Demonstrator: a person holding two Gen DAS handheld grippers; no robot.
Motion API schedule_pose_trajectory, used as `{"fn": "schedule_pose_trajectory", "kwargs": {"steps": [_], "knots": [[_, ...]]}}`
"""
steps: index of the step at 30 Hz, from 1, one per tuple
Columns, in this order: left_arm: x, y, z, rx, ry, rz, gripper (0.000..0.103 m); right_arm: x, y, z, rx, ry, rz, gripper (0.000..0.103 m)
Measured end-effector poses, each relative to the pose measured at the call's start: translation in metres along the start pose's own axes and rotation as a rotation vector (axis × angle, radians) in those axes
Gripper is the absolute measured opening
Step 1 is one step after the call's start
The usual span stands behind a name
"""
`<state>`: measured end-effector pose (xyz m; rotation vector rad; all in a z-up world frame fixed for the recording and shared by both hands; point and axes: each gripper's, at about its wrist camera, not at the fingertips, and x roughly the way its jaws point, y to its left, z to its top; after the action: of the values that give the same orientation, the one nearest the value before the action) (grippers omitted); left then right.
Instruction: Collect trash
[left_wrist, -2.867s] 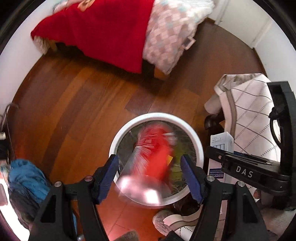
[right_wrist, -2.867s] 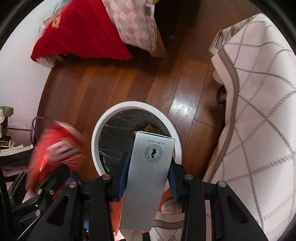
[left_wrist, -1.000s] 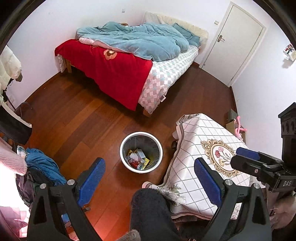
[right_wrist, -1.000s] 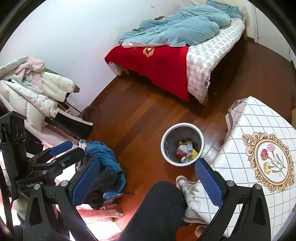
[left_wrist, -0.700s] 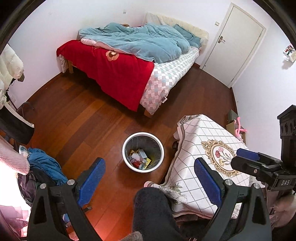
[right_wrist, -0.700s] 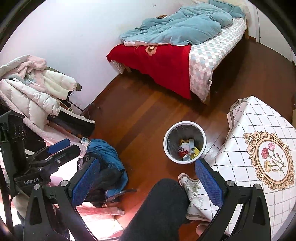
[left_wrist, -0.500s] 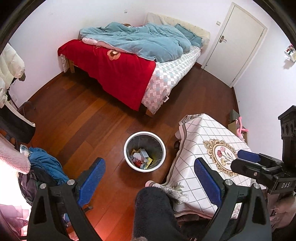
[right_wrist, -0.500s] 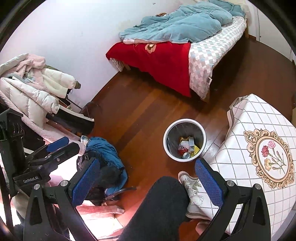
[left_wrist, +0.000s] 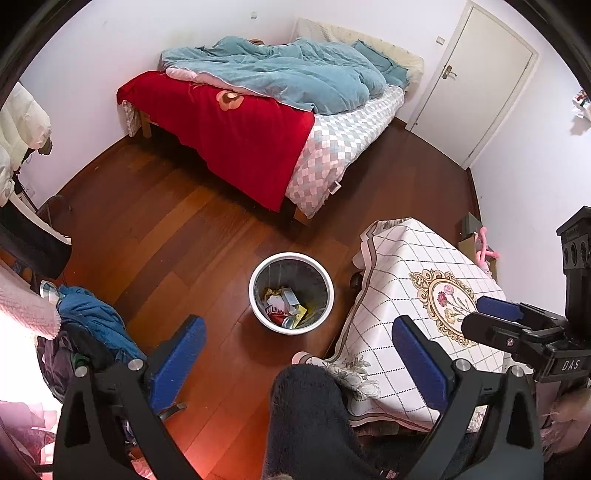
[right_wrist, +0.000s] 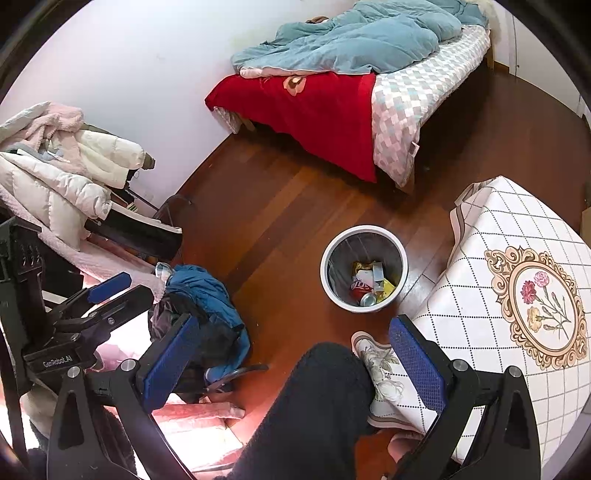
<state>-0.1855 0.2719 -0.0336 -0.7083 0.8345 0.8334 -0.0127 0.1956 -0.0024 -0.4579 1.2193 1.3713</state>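
Note:
A white round trash bin (left_wrist: 258, 273) (right_wrist: 327, 254) stands on the wooden floor beside the table. Inside it lie a red can (left_wrist: 275, 314) (right_wrist: 358, 287), a grey box (left_wrist: 290, 295) and yellow wrappers (right_wrist: 386, 286). My left gripper (left_wrist: 299, 350) is held high above the floor, open, with nothing between its blue pads. My right gripper (right_wrist: 293, 347) is also high up, open and empty. In the left wrist view the right gripper shows at the right edge; in the right wrist view the left gripper shows at the left edge.
A table under a chequered cloth with a flower print (left_wrist: 436, 295) (right_wrist: 524, 295) stands right of the bin. A bed with red and blue covers (left_wrist: 266, 103) lies behind. Clothes (right_wrist: 203, 291) are heaped at left. A person's dark-clad knee (left_wrist: 306, 417) and slipper (right_wrist: 373, 354) are below.
Earlier both grippers were low over the bin, letting go of a red can and a grey box. Both have since risen high and are open and empty; over the last second the view barely drifts.

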Motion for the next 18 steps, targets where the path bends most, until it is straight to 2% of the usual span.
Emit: {"fn": "schedule_pose_trajectory", "kwargs": {"steps": [18], "knots": [[-0.003,-0.013,-0.005,0.011,0.009,-0.022,0.103,0.002,0.001,-0.006,-0.002,0.02,0.012,0.103]]}}
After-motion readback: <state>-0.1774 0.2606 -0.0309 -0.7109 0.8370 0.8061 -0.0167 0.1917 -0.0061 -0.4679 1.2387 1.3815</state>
